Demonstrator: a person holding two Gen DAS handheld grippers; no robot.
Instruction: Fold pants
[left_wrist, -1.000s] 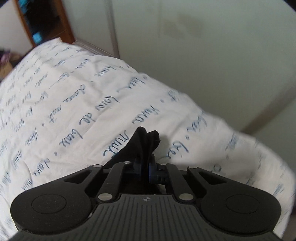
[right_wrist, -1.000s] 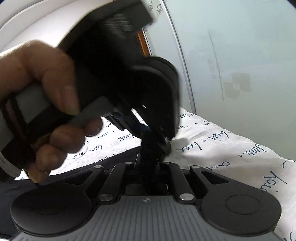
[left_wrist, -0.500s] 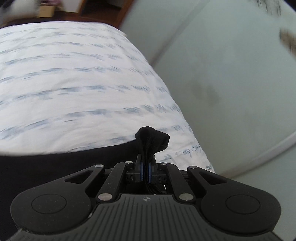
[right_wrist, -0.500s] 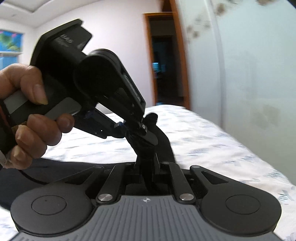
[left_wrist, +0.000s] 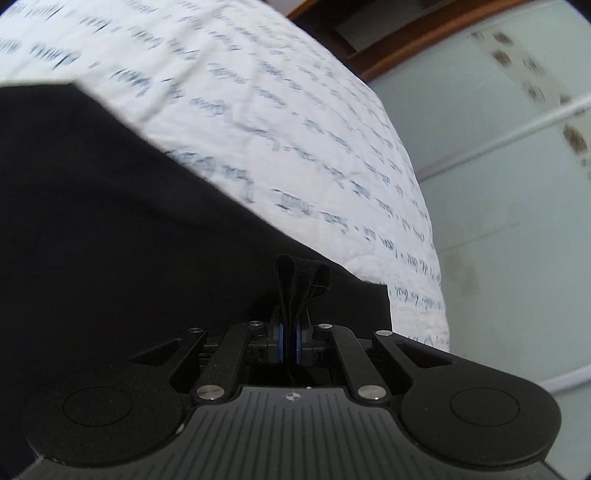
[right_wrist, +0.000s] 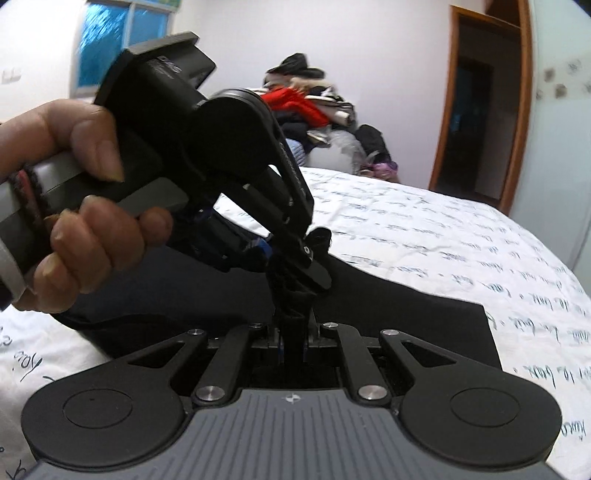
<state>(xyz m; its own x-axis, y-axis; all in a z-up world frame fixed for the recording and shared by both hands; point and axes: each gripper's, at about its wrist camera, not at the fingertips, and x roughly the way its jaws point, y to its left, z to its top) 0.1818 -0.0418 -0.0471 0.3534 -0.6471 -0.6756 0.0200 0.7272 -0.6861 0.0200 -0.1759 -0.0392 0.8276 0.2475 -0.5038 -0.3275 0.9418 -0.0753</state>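
Black pants (left_wrist: 110, 229) lie spread on a white bedspread with blue script. My left gripper (left_wrist: 290, 325) is shut on a bunched hem of the pants (left_wrist: 301, 275). In the right wrist view my right gripper (right_wrist: 293, 332) is shut on black fabric of the pants (right_wrist: 406, 317) too. The left gripper (right_wrist: 291, 258), held in a hand (right_wrist: 88, 206), sits just ahead of and above it, so both grips are close together. The pants run away under both grippers.
The bedspread (left_wrist: 295, 122) (right_wrist: 443, 240) covers the bed. A pale wardrobe wall (left_wrist: 517, 184) stands to the right of the bed. A pile of clothes (right_wrist: 317, 110) sits beyond the bed, a doorway (right_wrist: 476, 122) at the right, a window (right_wrist: 122, 40) at upper left.
Both grippers have swung round with the fabric still held. The views turned from the wall toward the bed and room, and much more of the black pants now shows below the left gripper.
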